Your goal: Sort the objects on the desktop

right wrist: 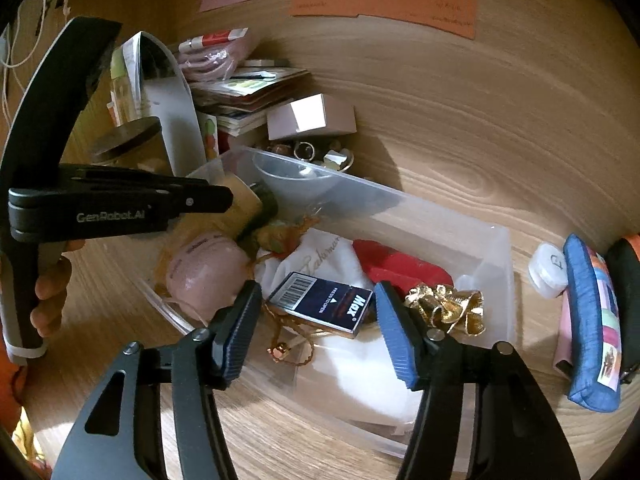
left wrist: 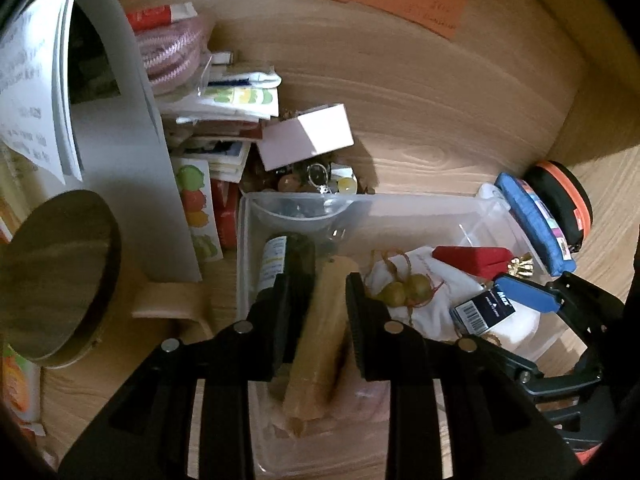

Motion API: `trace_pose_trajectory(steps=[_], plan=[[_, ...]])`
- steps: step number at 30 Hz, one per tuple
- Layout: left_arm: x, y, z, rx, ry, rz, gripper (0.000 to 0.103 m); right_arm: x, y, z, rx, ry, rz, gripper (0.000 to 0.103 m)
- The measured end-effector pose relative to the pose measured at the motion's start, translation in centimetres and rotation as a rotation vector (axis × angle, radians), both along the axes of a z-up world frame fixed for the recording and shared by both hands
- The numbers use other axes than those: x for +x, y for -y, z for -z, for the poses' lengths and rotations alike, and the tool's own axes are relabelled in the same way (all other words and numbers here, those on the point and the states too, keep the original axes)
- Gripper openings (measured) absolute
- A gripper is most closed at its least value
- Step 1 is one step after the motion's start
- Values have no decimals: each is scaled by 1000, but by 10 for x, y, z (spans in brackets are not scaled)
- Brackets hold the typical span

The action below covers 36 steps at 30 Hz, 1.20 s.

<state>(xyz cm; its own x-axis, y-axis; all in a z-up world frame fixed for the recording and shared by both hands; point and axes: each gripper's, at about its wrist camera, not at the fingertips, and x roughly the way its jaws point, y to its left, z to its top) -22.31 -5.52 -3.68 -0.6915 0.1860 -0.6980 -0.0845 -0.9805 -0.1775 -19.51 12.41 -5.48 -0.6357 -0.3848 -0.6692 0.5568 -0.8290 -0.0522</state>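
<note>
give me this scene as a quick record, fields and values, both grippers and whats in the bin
surface: wooden desk
container: clear plastic bin
left gripper: over the bin, fingers either side of a tan cylinder; contact unclear
right gripper: open, above the dark blue Max box
also in bin: red wedge-shaped piece, gold ornaments, white cloth, dark bottle
outside bin, right: blue fabric pouch
behind bin: white box, stacked booklets
</note>
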Motion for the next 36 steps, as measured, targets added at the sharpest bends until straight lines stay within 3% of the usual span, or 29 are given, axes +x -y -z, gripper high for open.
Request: trace_pose_trajectory(steps=[4,8,15,20,25,28,31,36], plan=[[5,-2,-3,6,4,4,27,2,-2,-3,-8,-8,-1,58],[16,-5,-7,-22,-7,-7,31,5,-7,-10,-21,-36,12,67],[47,-3,-24,-55,-77,-39,62,8,-15,-23,-47,-71,39,77],[67,-5,-36,-83,-122,-68,73,14,-20,-36,-29,-117,80,83],[87,-8,-47,-103,-172,-102,91,25,-27,-48,-25,-129,128,88],[100,-10,-53,-91,-178,-96,94,35,-33,-54,-31,-134,133,89],[113,-16,-57,-89,-194,-93,97,47,-39,-59,-55,-125,133,97],[135,-25,-61,-102,-230,-99,98,76,-46,-67,-70,-155,138,98]])
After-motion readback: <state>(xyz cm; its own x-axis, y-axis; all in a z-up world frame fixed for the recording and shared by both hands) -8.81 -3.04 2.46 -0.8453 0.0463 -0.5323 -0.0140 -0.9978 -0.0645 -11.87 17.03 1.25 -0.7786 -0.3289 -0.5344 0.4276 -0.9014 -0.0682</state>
